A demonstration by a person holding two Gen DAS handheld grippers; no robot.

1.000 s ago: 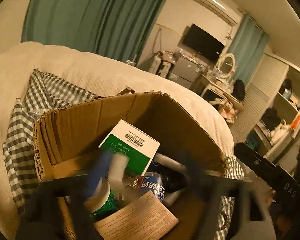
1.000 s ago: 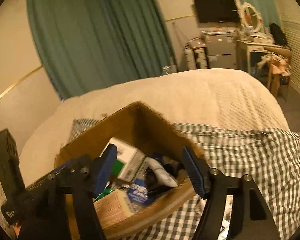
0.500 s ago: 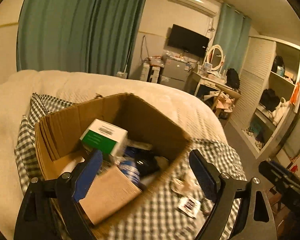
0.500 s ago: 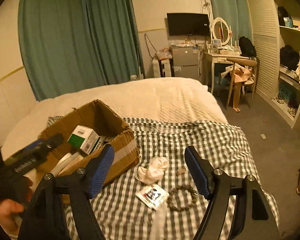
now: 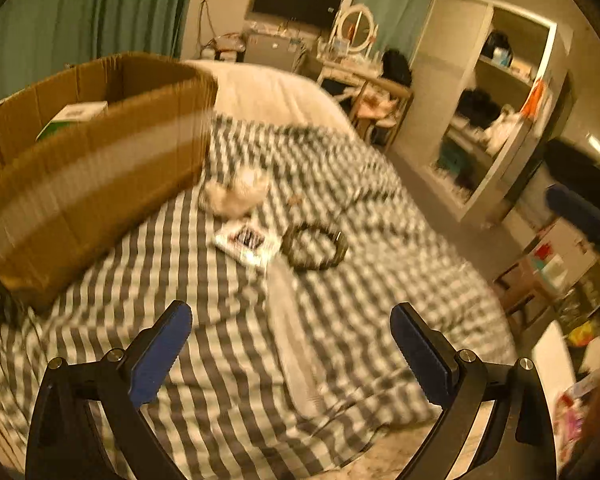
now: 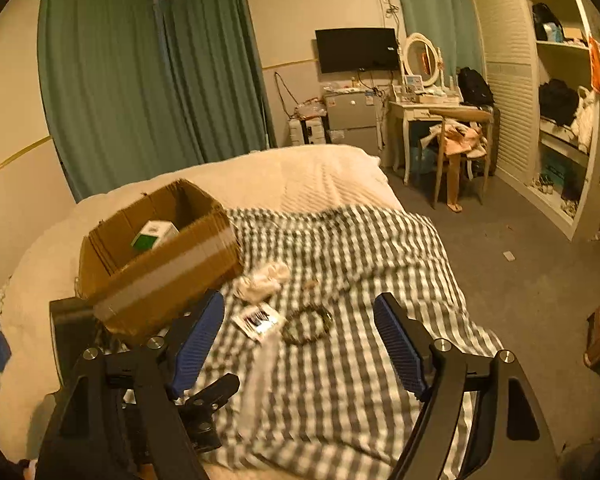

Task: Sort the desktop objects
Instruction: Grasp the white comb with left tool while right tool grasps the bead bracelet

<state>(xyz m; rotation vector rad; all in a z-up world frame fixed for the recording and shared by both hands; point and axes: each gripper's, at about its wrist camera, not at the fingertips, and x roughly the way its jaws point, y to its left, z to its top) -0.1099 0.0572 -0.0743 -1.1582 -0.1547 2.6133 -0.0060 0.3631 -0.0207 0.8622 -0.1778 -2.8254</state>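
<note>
Grey-and-white checked cloth (image 6: 340,380) spread over bed. Brown cardboard box (image 6: 160,268) on cloth, green-and-white carton (image 6: 154,234) inside. Just right of box: crumpled white fabric, possibly sock (image 6: 262,282). Beyond it, small white packet (image 6: 258,320), then dark beaded ring (image 6: 306,324). Left gripper (image 5: 290,346) and right gripper (image 6: 300,344) both spread wide, empty, above cloth.

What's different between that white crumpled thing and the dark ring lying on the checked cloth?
The white crumpled thing is pale, bunched and soft-looking; the dark ring is dark, flat and open in the middle. The white thing lies close beside the cardboard box; the ring lies farther from it, nearer the cameras. Both rest loose on the checked cloth, outside the box.
</note>
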